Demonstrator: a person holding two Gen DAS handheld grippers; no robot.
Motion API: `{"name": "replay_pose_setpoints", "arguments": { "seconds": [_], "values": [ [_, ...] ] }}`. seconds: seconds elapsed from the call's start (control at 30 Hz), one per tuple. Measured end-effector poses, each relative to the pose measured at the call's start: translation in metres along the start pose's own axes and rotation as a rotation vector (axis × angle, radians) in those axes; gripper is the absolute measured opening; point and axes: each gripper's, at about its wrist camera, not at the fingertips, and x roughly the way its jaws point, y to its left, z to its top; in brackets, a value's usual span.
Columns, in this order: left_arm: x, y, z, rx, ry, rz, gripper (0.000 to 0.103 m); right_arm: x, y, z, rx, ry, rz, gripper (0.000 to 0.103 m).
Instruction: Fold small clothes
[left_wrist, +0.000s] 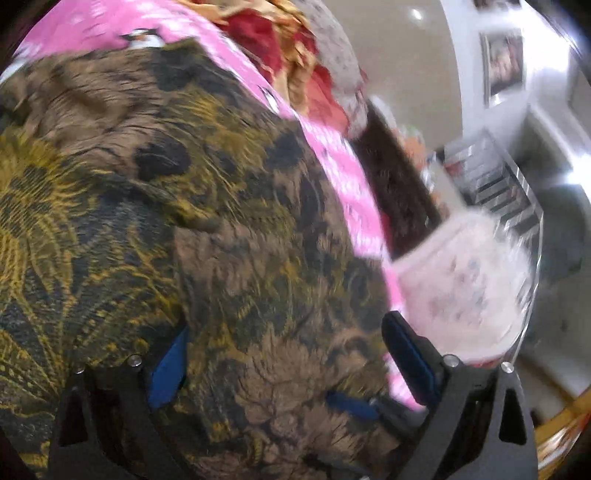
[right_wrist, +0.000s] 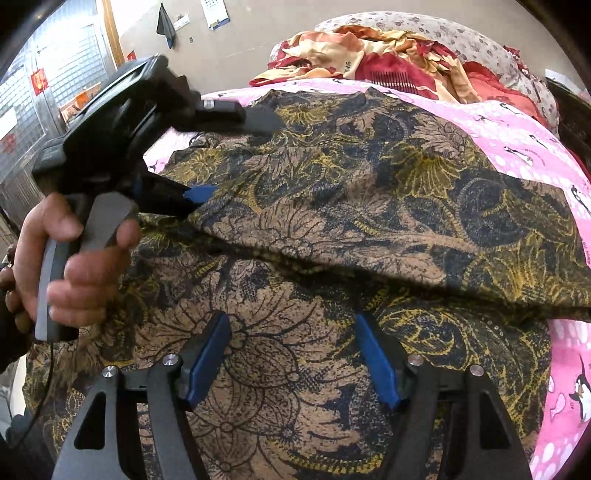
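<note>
A brown garment with a black and yellow floral print (right_wrist: 369, 192) lies spread on a pink penguin-print bedsheet (right_wrist: 517, 147). One part is folded over the rest, with a fold edge running across the middle. It fills the left wrist view (left_wrist: 166, 203) too. My right gripper (right_wrist: 291, 339) is open just above the near part of the garment. My left gripper (left_wrist: 284, 343) is open over the cloth, its blue pads wide apart. In the right wrist view it (right_wrist: 229, 151) sits at the garment's left edge, held by a hand.
A red and cream floral blanket (right_wrist: 388, 55) and a grey dotted pillow (right_wrist: 461, 33) lie at the far end of the bed. A clear plastic container (left_wrist: 472, 288) and a rack (left_wrist: 498, 184) stand past the bed edge. A metal grille (right_wrist: 55, 74) is at the far left.
</note>
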Motion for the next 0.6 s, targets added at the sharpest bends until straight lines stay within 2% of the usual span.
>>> {"name": "replay_pose_setpoints", "arguments": {
  "seconds": [0.03, 0.1, 0.17, 0.27, 0.37, 0.4, 0.43, 0.47, 0.53, 0.6],
  "values": [
    [0.001, -0.001, 0.000, -0.006, -0.002, -0.002, 0.097, 0.000, 0.000, 0.000, 0.000, 0.000, 0.000, 0.075],
    [0.010, -0.013, -0.004, 0.031, 0.046, -0.025, 0.096, -0.001, 0.000, -0.001, 0.003, 0.001, 0.005, 0.075],
    [0.016, -0.023, -0.004, 0.117, 0.068, 0.051, 0.085, -0.001, 0.000, -0.001, 0.005, 0.001, 0.007, 0.075],
    [0.014, -0.009, 0.002, 0.067, 0.033, 0.137, 0.062, -0.001, 0.000, -0.001, 0.002, 0.002, 0.004, 0.075],
    [0.014, -0.012, -0.001, 0.098, 0.029, 0.188, 0.051, -0.001, 0.001, -0.002, 0.000, 0.003, 0.001, 0.075],
    [0.014, -0.012, -0.001, 0.102, 0.027, 0.211, 0.037, -0.002, 0.000, -0.002, 0.001, 0.004, 0.002, 0.075],
    [0.014, -0.011, -0.001, 0.095, 0.028, 0.222, 0.014, -0.002, 0.000, -0.002, 0.001, 0.004, 0.003, 0.075],
    [0.015, -0.007, -0.002, 0.078, 0.036, 0.240, 0.002, -0.001, 0.000, -0.001, 0.003, 0.004, 0.005, 0.075],
    [0.011, -0.008, -0.005, 0.085, 0.016, 0.267, 0.003, -0.001, 0.000, -0.001, 0.001, 0.005, 0.003, 0.075],
    [-0.002, -0.022, -0.009, 0.133, -0.019, 0.274, 0.003, -0.001, 0.000, -0.001, -0.003, 0.006, -0.002, 0.075]
  ]
}}
